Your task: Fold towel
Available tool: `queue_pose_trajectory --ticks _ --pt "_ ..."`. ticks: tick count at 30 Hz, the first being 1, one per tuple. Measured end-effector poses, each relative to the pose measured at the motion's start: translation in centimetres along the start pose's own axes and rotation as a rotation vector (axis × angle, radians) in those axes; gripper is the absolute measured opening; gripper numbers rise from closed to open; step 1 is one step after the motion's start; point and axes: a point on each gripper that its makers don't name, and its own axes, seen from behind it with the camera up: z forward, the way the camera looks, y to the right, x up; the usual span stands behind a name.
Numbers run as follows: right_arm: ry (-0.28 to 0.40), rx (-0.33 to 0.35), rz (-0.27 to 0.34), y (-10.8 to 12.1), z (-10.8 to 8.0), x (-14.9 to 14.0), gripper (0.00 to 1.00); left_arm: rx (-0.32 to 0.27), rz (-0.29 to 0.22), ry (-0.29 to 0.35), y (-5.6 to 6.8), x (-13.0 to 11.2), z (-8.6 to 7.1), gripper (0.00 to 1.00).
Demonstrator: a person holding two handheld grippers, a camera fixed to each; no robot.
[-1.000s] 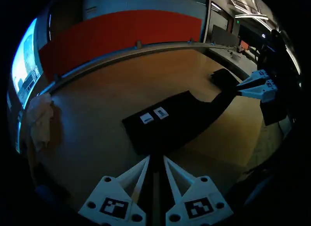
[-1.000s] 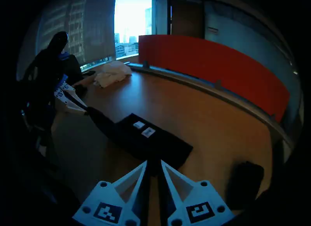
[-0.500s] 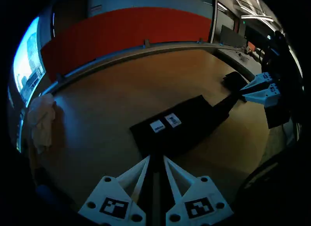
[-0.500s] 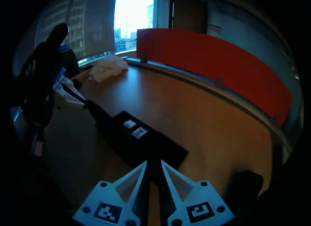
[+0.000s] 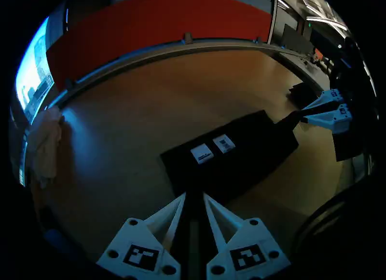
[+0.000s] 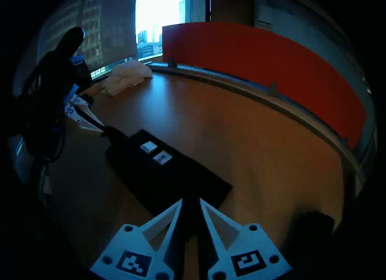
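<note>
**Inspector:** State the position of the towel.

**Assistant:** The towel [image 5: 241, 154], dark in colour, lies on the wooden table [image 5: 144, 101]. In the left gripper view it runs from 6 o'clock out towards 3 o'clock. Most of it is flat. Two white labels [image 5: 202, 153] sit side by side on its upper face, near the centre of the view.

**Inspector:** Left gripper?

**Assistant:** The left gripper [image 5: 194, 195] is at 6 o'clock in its own view. Its fingers are clenched on the near corner of the towel, with dark cloth in the narrow gap between them.

**Inspector:** Right gripper?

**Assistant:** The right gripper [image 6: 191, 202] is likewise at 6 o'clock in its own view, fingers drawn together on the opposite end of the towel. In the left gripper view it enters at 3 o'clock, and the corner it pinches is lifted slightly off the table.

**Inspector:** Surroundings?

**Assistant:** A pale cloth [image 5: 43, 145] is heaped at the table edge at 9 o'clock in the left gripper view. A red partition [image 5: 159, 24] spans 12 o'clock behind the table. A dark object [image 5: 304, 92] lies on the table at 2 o'clock, beyond the right gripper; what it is cannot be told. In the right gripper view a person [image 6: 53, 101] in dark clothing stands at 9 o'clock.
</note>
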Motion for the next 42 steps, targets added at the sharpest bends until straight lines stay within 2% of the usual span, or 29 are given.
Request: queue_pose_trajectory --ticks 9,19,23,27,29,31,33,39,42 --pt "-0.03 0.006 0.023 0.6 2.0 -1.4 0.1 0.017 0.014 -0.004 -0.7 -0.1 2.5 0.12" --pt "-0.06 -0.013 0.049 1.9 4.3 -2.8 0.14 0.047 0.038 -0.008 -1.5 -0.5 5.0 0.28" --pt "-0.062 -0.028 0.059 2.5 5.0 -2.9 0.19 0.062 0.049 0.004 -1.9 -0.2 5.8 0.39" --pt "-0.06 -0.044 0.074 3.0 5.5 -2.8 0.29 0.076 0.053 0.007 -2.5 0.1 6.2 0.48" --pt "-0.063 -0.058 0.083 3.5 5.7 -2.8 0.38 0.074 0.055 0.006 -2.6 0.3 6.3 0.49" --pt "-0.065 -0.065 0.087 3.8 5.9 -2.8 0.41 0.073 0.056 0.005 -2.7 0.4 6.4 0.67" --pt "-0.066 -0.072 0.086 4.2 6.0 -2.8 0.45 0.073 0.056 0.006 -2.8 0.6 6.5 0.73" --pt "-0.059 -0.115 0.063 5.7 6.2 -2.4 0.57 0.089 0.059 0.012 -3.9 1.4 6.5 0.73" --pt "-0.057 -0.124 0.051 6.2 6.4 -2.1 0.58 0.103 0.062 0.013 -4.5 1.7 6.7 0.73"
